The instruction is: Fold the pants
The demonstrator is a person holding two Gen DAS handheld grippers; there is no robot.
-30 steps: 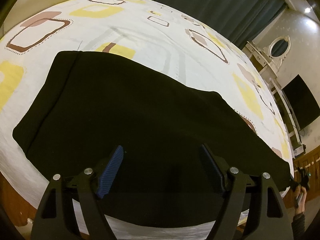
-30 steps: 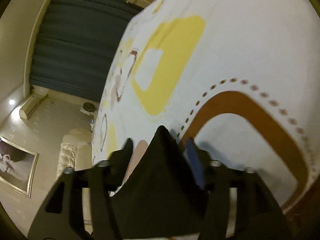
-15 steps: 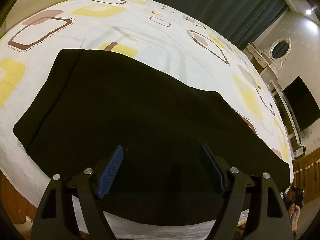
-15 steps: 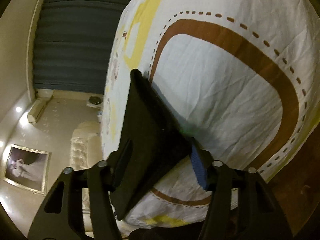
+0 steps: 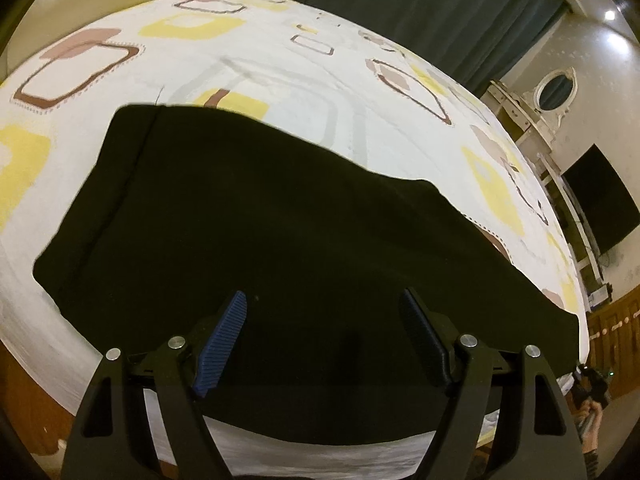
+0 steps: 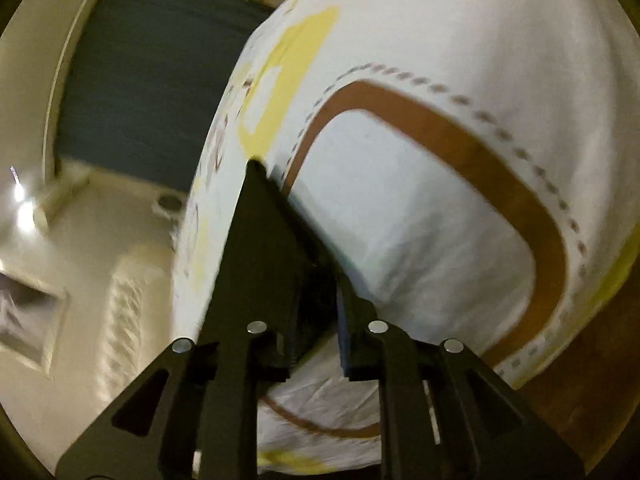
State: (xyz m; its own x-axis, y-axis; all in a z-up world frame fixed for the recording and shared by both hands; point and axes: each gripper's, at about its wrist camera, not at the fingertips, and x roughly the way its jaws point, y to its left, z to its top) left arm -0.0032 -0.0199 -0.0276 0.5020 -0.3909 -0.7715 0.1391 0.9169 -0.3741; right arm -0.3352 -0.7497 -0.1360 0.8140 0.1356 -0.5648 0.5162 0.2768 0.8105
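Black pants (image 5: 280,220) lie flat and lengthwise across the patterned bedsheet (image 5: 280,60). Low over their near edge, my left gripper (image 5: 323,294) stands open, its blue pads wide apart and nothing pinched between them. The pants' far end reaches the bed's right corner, where a hand holds my right gripper (image 5: 590,380). In the right wrist view, the jaws of my right gripper (image 6: 318,292) are closing with a raised corner of the pants (image 6: 260,248) between the pads, which press on the cloth. Beneath it is the sheet (image 6: 420,220) with its brown band.
A dark curtain (image 5: 420,8) hangs behind the bed. A dresser with an oval mirror (image 5: 556,88) and a dark screen (image 5: 596,200) stand at the right wall. The right wrist view shows a pale sofa (image 6: 124,300) and a framed picture (image 6: 24,316) beyond the bed's edge.
My right gripper has come down at the bed's corner and narrowed its jaws onto the pants' end. The left gripper and the rest of the pants have not moved.
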